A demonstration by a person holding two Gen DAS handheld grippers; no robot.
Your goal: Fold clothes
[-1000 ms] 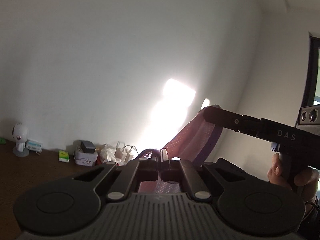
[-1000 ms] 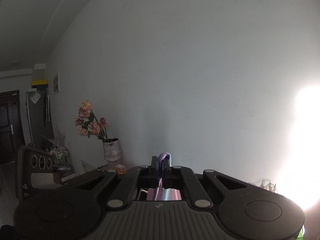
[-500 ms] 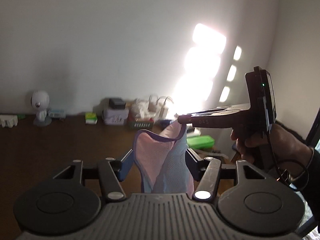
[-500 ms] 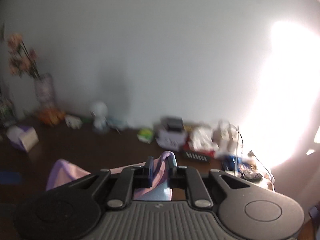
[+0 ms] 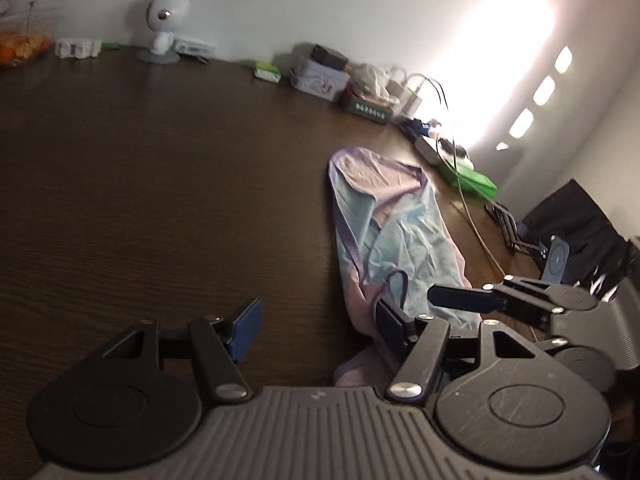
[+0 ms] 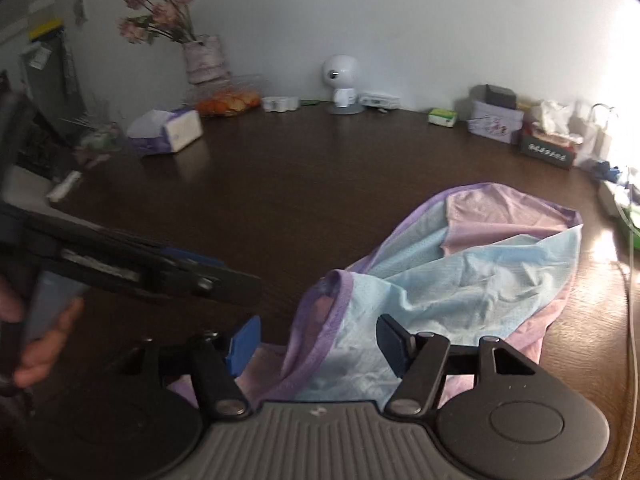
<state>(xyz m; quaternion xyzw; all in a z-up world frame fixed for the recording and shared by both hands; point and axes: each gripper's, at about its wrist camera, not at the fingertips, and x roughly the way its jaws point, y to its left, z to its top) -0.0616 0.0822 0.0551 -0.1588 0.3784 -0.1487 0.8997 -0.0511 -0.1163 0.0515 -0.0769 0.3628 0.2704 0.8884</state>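
Note:
A thin garment in light blue, pink and purple [image 5: 400, 232] lies crumpled on the dark wooden table [image 5: 160, 200]. My left gripper [image 5: 318, 328] hangs low over the table at the garment's near left edge. Its jaws are opening, with bare table between them and cloth against the right finger [image 5: 390, 326]. My right gripper [image 6: 320, 342] is over the garment [image 6: 480, 276], jaws opening, a purple hem lying loose between the pads. Each gripper appears in the other's view: the right gripper [image 5: 460, 300] and the left gripper [image 6: 208, 276], held by a hand [image 6: 36, 344].
Along the wall stand a white round-headed figure [image 6: 342, 80], small boxes [image 6: 494, 118], a tissue pack [image 6: 168, 130], a vase of flowers [image 6: 202, 60] and oranges [image 6: 228, 102]. Cables [image 5: 452, 136] and a green item [image 5: 472, 178] lie at the table's right end.
Both grippers came down from high up, facing the wall, to just over the table. Both were shut on the garment and now stand apart; the garment has dropped onto the table.

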